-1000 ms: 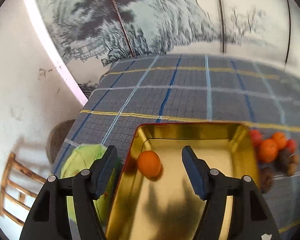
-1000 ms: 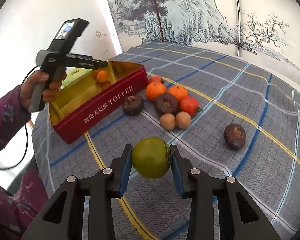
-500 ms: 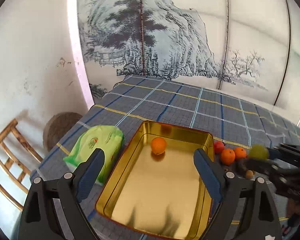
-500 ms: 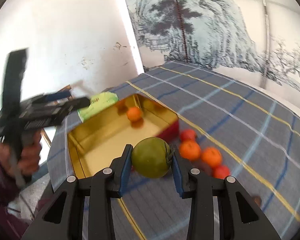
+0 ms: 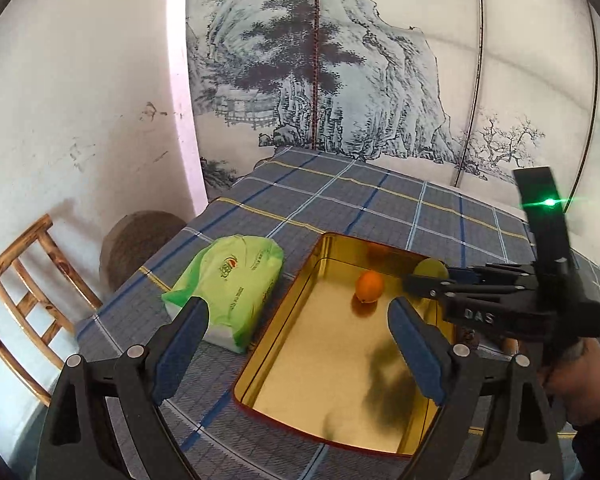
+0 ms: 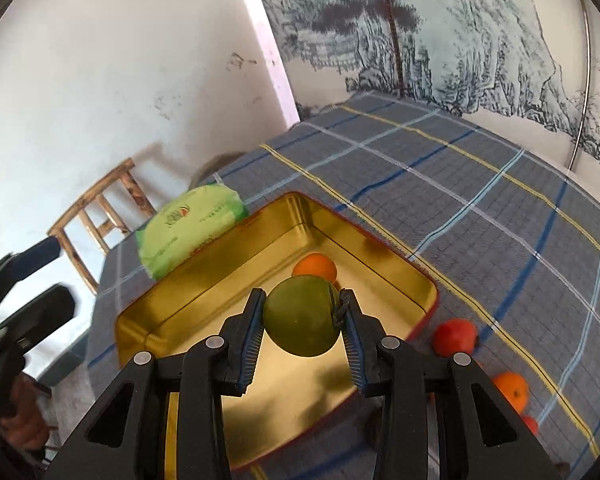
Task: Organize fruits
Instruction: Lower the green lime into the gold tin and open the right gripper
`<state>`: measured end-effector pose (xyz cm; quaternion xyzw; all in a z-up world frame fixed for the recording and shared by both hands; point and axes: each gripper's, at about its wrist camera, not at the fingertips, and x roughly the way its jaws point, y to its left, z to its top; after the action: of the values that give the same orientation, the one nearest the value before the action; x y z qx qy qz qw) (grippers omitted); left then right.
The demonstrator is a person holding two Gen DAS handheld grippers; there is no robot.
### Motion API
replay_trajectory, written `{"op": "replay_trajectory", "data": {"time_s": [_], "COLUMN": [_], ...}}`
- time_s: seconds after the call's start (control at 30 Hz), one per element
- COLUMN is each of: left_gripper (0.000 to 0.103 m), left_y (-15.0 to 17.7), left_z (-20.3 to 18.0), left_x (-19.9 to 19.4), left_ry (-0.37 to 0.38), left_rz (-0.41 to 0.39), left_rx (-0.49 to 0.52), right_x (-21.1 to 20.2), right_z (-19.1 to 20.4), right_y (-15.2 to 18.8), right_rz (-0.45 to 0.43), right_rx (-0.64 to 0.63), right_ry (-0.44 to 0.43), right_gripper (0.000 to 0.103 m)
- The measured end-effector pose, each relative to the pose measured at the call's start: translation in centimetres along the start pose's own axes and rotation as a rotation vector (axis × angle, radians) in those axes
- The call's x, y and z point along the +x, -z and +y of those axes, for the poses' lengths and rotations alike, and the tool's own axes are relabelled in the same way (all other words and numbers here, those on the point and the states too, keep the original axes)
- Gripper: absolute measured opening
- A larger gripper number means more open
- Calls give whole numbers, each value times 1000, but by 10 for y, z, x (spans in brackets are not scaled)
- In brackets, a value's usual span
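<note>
Green fruit (image 6: 302,316) in right claw (image 6: 302,320) above tin (image 6: 380,248), orange (image 6: 315,267) beyond.

Left tool (image 5: 296,334): matte black angular arms, blue ribbed pads inside the fingers (image 5: 182,338), round silver screws on the knuckles. Right tool (image 6: 302,330): same black frame, blue ridged pads, silver screws; white "DAS" lettering on its housing, green light glowing on the upright black part above that lettering.

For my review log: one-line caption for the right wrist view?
Right gripper holds a green fruit above the gold tin, which contains one orange fruit.
</note>
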<state>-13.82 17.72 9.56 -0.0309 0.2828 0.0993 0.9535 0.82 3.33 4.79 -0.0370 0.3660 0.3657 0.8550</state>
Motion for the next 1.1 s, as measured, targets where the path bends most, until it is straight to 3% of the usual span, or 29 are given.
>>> {"op": "replay_trajectory", "data": {"time_s": [0.47, 1.1], "left_gripper": [91, 93], "left_y": [3, 4], "left_z": [4, 3], "left_x": [-3, -3], "left_ry": [-11, -20], "left_rz": [-17, -16], "left_rx": [5, 9], "right_x": [31, 44], "right_z": [-8, -10], "right_y": [-7, -13], "right_rz": [66, 61], "right_rx": [42, 47], "right_ry": [56, 66], "right_gripper": [38, 39]}}
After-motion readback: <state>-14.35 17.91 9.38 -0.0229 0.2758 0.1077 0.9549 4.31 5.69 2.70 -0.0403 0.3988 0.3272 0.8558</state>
